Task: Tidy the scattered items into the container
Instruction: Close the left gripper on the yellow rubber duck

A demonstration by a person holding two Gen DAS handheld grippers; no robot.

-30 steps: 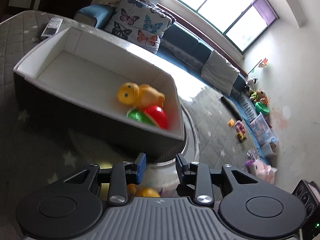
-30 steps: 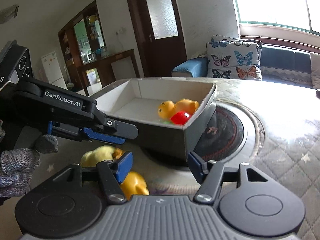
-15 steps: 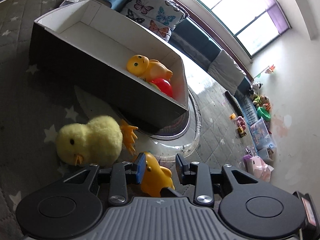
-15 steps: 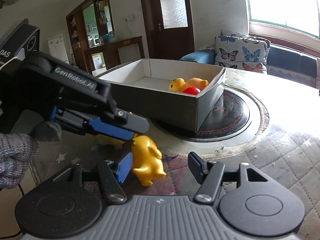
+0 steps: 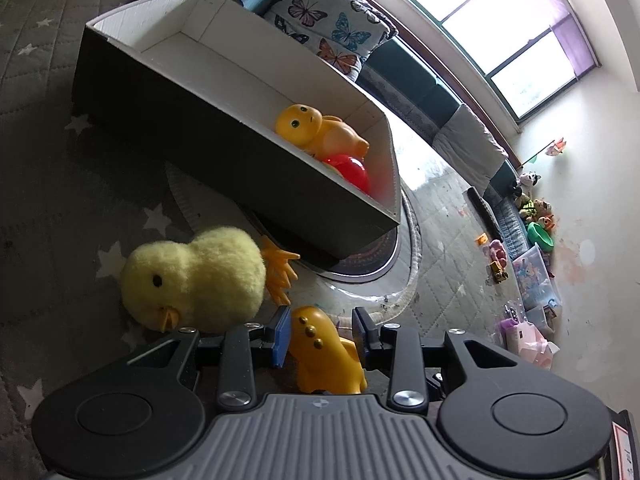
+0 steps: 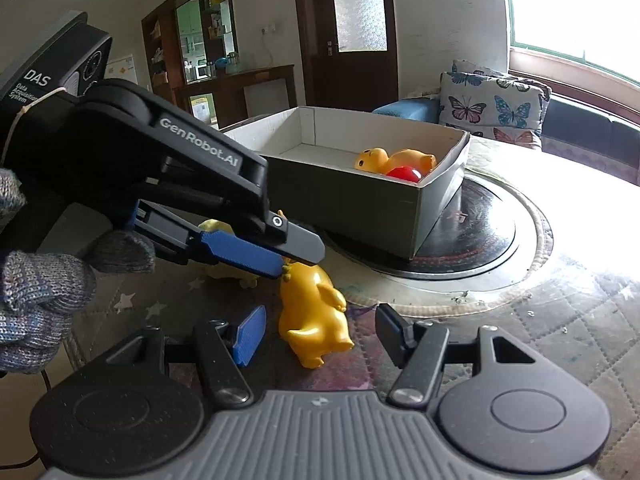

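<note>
Box (image 5: 224,148) on star-quilted table (image 5: 60,184), butterfly cushion (image 5: 332,32)

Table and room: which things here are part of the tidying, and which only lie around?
Belong to the job:
box
yellow plastic toy
plush chick
orange duck, red ball, both already in the box

Lying about:
butterfly cushion
floor toys

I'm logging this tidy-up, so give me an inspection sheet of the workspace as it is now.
Surface: grey star-patterned cloth with a dark round plate.
Job's things: box holds a yellow figure and red ball; plush chick and yellow toy lie outside.
Clutter: nothing seen.
Grippers: left tongs open around the yellow toy; right tongs open.
Cables: nothing seen.
Surroundings: butterfly cushion, window, floor toys.
</note>
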